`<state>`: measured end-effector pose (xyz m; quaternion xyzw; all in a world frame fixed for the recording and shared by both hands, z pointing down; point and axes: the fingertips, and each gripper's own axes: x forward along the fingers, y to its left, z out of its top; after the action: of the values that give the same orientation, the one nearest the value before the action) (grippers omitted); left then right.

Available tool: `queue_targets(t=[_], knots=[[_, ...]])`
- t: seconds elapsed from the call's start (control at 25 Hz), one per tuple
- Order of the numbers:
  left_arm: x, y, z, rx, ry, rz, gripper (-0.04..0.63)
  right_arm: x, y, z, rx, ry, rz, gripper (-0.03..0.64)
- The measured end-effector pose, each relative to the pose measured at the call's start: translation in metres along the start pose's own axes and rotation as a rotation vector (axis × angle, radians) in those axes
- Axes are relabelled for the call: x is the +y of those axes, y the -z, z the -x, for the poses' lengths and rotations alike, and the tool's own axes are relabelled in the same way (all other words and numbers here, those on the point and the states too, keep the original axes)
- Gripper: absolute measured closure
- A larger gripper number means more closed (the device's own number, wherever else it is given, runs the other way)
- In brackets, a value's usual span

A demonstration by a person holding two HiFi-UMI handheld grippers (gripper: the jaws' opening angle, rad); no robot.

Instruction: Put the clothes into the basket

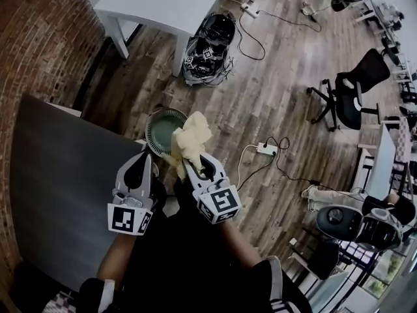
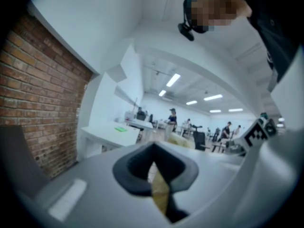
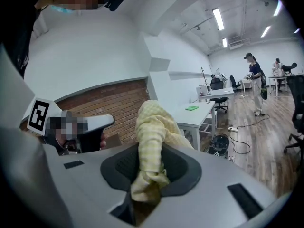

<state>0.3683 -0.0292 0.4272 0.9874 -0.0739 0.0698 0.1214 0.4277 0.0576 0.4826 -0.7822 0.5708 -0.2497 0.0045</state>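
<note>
A pale yellow checked cloth [image 1: 191, 137] hangs bunched from my right gripper [image 1: 190, 165], whose jaws are shut on it. In the right gripper view the cloth [image 3: 154, 127] rises out of the dark pads [image 3: 183, 172] and droops over them. A round green basket [image 1: 154, 119] stands on the wood floor just beyond the cloth, partly hidden by it. My left gripper [image 1: 140, 168] is beside the right one, over the edge of the dark table [image 1: 58, 188]. Its jaws [image 2: 153, 167] look shut with nothing held.
A white table [image 1: 163, 5] stands farther off with a black bundle of gear and cables [image 1: 208, 47] under it. A power strip [image 1: 267, 149] and cords lie on the floor to the right. A black office chair [image 1: 348, 90] is at the right; a brick wall [image 1: 45, 38] runs along the left.
</note>
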Motion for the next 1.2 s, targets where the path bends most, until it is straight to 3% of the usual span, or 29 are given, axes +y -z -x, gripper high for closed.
queue_targets(t=[0.28,0.8,1.2], knots=[[-0.002,0.022,-0.01,0.032,-0.009,0.026,0.591,-0.014,0.018,-0.014,0.034,0.003,-0.012,0.522],[0.027,0.064,-0.018,0.064,-0.046,0.028,0.591,-0.029,0.079,-0.061,0.134,-0.022,-0.004,0.522],[0.041,0.087,-0.024,0.08,-0.058,0.078,0.591,-0.049,0.134,-0.109,0.21,-0.025,0.0,0.522]])
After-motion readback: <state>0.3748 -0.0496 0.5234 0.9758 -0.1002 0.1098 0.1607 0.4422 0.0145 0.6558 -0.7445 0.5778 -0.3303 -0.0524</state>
